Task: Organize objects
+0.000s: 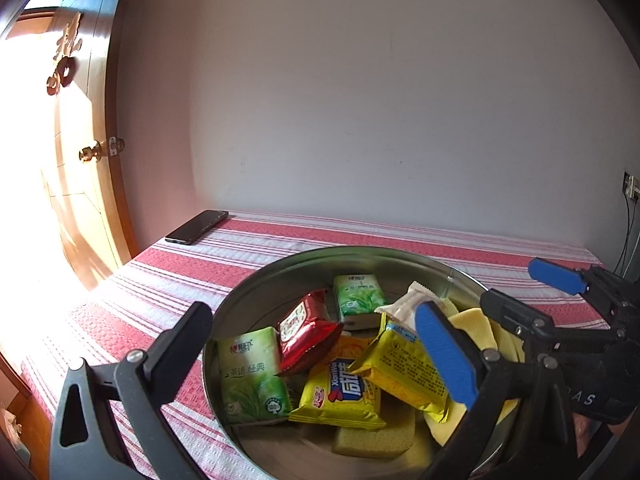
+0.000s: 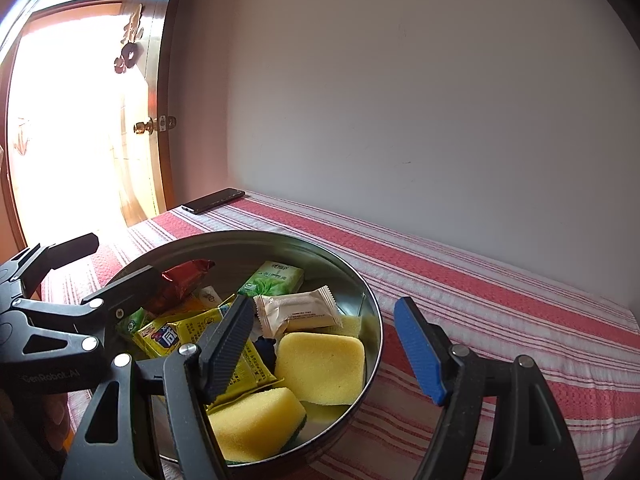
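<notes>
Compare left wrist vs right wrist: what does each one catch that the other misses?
Left wrist only: the wall socket with cables at the right edge, and the big green tissue pack seen face-on.

Right wrist only: the two yellow sponges in full; the left view shows only parts of them behind its blue finger.

Both: the metal bowl on the striped cloth, the red packet, the yellow snack pack, the beige sachet, the phone, the door knob. The left claw and right claw are both open and empty over the bowl.
</notes>
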Motion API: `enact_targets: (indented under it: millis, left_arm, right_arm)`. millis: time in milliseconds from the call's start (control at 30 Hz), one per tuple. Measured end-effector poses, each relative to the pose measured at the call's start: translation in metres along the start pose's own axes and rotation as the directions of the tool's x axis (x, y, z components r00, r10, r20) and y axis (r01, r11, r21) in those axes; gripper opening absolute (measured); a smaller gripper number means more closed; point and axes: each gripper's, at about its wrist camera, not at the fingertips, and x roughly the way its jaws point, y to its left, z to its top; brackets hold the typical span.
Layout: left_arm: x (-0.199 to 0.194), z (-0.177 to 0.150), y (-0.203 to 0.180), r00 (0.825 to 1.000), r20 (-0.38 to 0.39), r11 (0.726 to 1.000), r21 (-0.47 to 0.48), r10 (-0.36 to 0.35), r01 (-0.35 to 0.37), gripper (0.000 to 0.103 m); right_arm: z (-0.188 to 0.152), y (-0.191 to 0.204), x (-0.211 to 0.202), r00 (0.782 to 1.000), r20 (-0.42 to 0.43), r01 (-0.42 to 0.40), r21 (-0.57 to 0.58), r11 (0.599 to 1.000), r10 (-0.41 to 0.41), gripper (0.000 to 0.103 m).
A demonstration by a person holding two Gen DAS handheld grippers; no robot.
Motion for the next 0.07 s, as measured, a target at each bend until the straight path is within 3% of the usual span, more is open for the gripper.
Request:
enact_targets:
  millis: [67]
  left_arm:
    - [-0.0003, -0.0003, -0.0003, 1.000, -0.001, 1.000, 0.003, 0.002, -0.002, 0.103]
  right_arm:
    - [-0.0001, -0.0002, -0.0008, 1.000, 0.000, -0.003, 0.005, 1.000, 0.003, 0.075]
